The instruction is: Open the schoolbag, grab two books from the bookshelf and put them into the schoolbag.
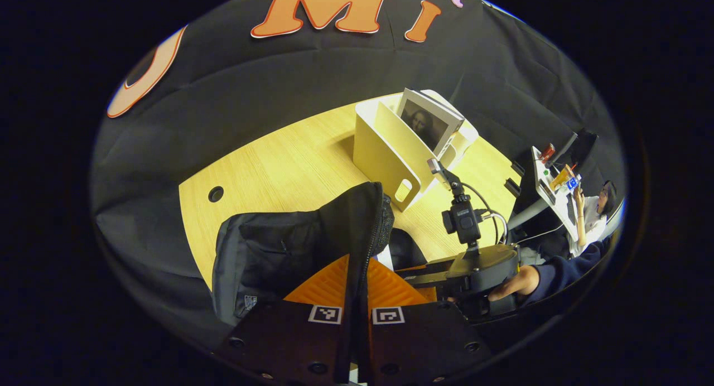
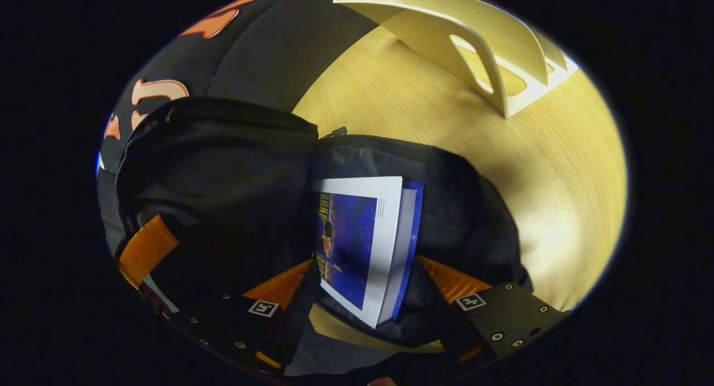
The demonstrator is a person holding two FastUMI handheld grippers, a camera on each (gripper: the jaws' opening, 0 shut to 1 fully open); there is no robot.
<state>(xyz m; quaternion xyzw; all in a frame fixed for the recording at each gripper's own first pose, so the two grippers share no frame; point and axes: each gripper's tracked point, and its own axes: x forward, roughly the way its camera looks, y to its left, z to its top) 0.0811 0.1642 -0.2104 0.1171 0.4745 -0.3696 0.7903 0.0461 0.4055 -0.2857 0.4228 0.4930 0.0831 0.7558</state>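
Observation:
The black schoolbag (image 1: 268, 252) lies on the wooden table, its zip edge standing up between my left gripper's (image 1: 357, 285) fingers, which are shut on that flap. In the right gripper view the schoolbag (image 2: 223, 168) gapes open, and a book with a blue picture cover (image 2: 357, 241) sits inside the opening. My right gripper (image 2: 362, 288) stands open, with one finger on each side of the book and apart from it. A cream bookshelf (image 1: 385, 152) stands behind the bag and holds a book with a portrait cover (image 1: 427, 124).
The bookshelf (image 2: 491, 57) is just beyond the bag on the table (image 2: 558, 168). A hand (image 1: 516, 283) holds the right gripper's body to the right of the bag. A person (image 1: 594, 213) sits at a desk far right. The tabletop has a cable hole (image 1: 215, 194).

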